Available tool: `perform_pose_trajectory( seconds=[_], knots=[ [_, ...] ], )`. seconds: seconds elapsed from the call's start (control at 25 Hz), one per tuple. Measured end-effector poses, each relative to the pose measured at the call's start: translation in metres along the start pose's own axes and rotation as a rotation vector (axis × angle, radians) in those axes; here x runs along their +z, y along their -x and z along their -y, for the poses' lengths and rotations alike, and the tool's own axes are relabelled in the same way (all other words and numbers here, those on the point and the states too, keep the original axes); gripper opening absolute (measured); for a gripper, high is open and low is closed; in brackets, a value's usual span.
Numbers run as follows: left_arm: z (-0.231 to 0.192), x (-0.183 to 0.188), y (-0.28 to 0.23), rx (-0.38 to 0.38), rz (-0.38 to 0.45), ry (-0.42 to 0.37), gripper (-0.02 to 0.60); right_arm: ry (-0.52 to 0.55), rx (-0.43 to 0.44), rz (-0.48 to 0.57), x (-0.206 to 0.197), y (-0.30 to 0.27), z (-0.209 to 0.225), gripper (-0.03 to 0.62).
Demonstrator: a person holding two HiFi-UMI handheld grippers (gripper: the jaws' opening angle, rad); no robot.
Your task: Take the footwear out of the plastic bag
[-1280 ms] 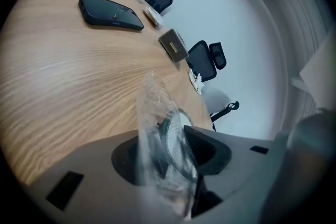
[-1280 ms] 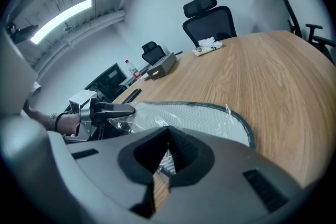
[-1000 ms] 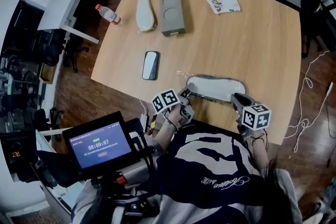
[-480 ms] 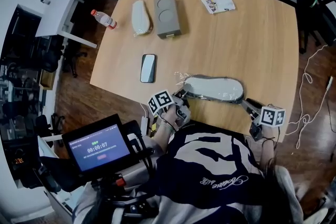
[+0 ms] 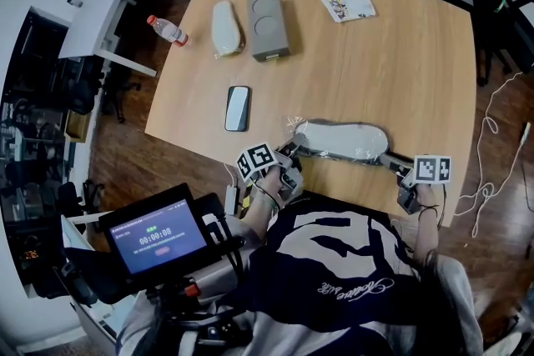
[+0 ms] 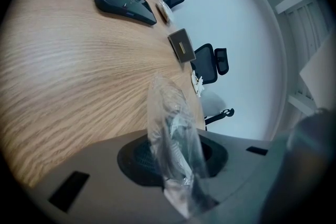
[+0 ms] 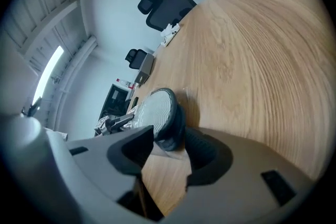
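Two grippers meet at the near edge of the wood-grain table (image 5: 400, 71), low in the frame. The left gripper (image 5: 292, 152), tilted inward, pinches crinkled clear film of the plastic bag (image 6: 173, 128) tight between its jaws. The right gripper (image 7: 170, 136) reaches in from the lower right. Its jaws are opening around one rounded, dark-rimmed end of the pale slipper (image 5: 342, 139), which lies bagged with its long axis left-right. Higher up lie a glossy black phone (image 5: 238, 107) and a grey box (image 5: 269, 23).
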State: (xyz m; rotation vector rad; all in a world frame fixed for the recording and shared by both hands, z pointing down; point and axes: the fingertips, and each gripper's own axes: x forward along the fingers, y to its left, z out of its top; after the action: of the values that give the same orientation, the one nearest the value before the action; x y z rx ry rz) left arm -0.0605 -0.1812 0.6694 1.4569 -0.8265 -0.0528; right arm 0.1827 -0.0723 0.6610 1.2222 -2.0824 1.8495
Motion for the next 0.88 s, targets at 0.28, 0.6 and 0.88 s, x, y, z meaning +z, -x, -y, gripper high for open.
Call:
perform_pose_trajectory(
  seconds=[0.28, 0.6, 0.88],
  knots=[
    [-0.002, 0.002, -0.003, 0.001, 0.009, 0.033, 0.094, -0.042, 0.09, 0.045, 0.017, 0.008, -0.008, 0.172],
    [-0.007, 0.006, 0.001, 0.014, 0.029, 0.109, 0.095, 0.003, 0.455, 0.207, 0.044, 0.027, -0.07, 0.164],
    [-0.002, -0.003, -0.006, 0.042, -0.053, -0.023, 0.095, 0.013, 0.275, -0.116, -0.013, -0.021, -0.041, 0.149]
  ],
)
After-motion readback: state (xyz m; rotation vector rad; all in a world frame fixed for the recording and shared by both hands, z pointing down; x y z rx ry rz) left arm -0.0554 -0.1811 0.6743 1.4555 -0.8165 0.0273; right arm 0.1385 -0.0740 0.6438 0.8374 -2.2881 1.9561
